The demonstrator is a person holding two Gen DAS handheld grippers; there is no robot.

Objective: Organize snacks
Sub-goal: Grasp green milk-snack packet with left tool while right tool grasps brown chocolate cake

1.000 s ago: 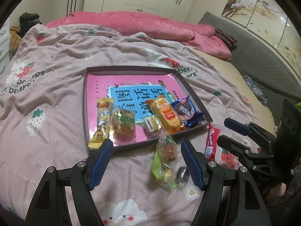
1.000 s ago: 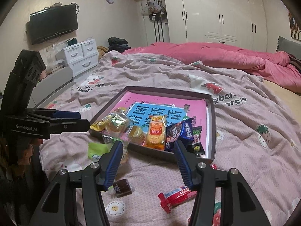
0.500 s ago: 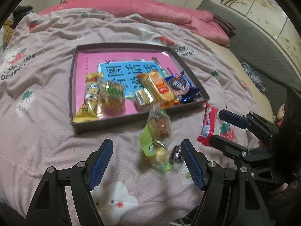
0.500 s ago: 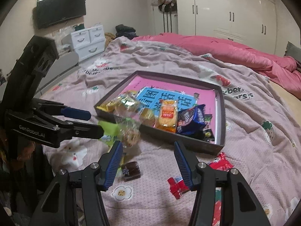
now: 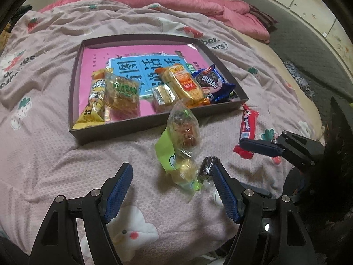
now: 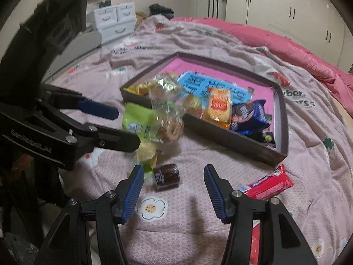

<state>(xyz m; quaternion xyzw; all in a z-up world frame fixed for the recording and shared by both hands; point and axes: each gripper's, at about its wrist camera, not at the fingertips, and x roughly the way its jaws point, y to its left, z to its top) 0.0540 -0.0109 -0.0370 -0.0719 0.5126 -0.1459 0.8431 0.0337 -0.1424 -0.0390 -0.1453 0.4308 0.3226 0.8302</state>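
We hold both tools low over the bed [image 5: 55, 154] — left tool [image 5: 173, 190] and right tool [image 6: 174, 187] spread apart, the green snack bag [image 5: 176, 154] just ahead of the left.

Two wrist fisheyes low over the bed [image 5: 55, 154], facing the tray [image 5: 154, 124] [image 6: 220, 135] from close, sharing it from left and right.

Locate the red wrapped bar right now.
The red wrapped bar lies on the bedspread just outside the tray's near right corner, by the right gripper.
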